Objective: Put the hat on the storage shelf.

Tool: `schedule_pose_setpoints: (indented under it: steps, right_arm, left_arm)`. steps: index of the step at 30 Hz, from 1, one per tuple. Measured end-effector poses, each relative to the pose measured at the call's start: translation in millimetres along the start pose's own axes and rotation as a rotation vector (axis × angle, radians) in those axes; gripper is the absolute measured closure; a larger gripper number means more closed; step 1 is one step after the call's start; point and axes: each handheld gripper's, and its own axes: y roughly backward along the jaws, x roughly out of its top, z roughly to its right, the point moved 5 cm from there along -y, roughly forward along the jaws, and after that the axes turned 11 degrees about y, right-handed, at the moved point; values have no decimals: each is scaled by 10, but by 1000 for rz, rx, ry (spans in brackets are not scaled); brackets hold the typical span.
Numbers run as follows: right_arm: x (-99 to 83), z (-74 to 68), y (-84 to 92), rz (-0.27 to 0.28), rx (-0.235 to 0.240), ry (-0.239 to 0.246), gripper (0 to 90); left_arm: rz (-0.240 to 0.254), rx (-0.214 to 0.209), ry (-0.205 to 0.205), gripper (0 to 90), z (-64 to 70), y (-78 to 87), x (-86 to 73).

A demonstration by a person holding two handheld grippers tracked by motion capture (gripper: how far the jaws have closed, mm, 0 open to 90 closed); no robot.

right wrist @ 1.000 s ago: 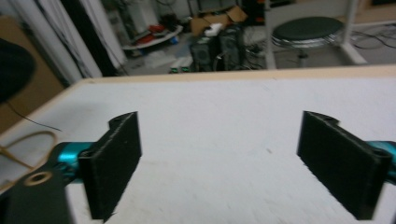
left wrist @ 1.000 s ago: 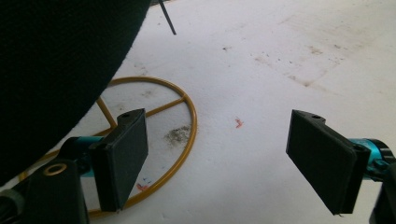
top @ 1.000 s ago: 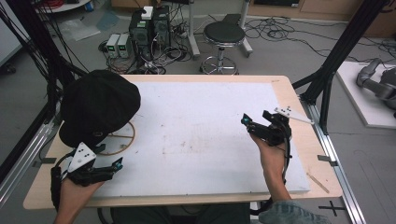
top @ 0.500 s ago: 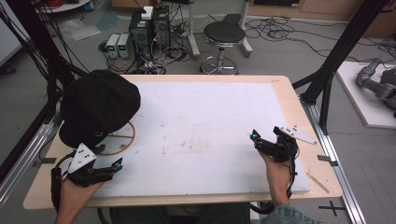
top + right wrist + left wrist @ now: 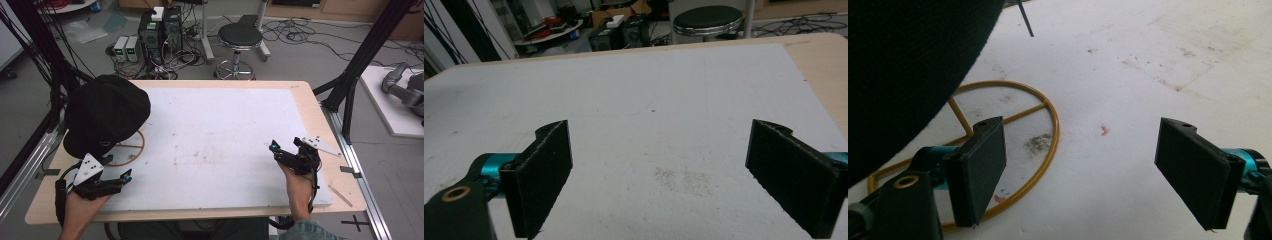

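A black hat (image 5: 105,115) sits at the table's left on a gold wire ring stand (image 5: 131,150), hiding most of it. My left gripper (image 5: 117,177) is open near the front left edge, just in front of the hat. In the left gripper view the hat (image 5: 908,65) looms at the upper left. The ring (image 5: 1050,135) lies beyond the left gripper (image 5: 1083,165), whose jaws are wide apart with nothing between them. My right gripper (image 5: 286,146) rests open at the front right. In its own view the right gripper (image 5: 659,170) spans bare mat.
A white mat (image 5: 215,125) covers most of the wooden table (image 5: 310,100). A thin wooden stick (image 5: 342,196) lies near the front right corner. A black stool (image 5: 240,37) and computer boxes (image 5: 160,25) stand on the floor beyond the far edge.
My right gripper has drawn back toward the front edge of the table, still open. The left gripper and the hat have stayed put.
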Motion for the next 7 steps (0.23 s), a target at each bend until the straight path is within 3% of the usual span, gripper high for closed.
schedule_pose_setpoints:
  steps: [7]
  right_arm:
    - [4, 1, 11, 2, -3, -2, 112]
  left_arm:
    - [-2, -2, -2, 209, 5, -4, -6]
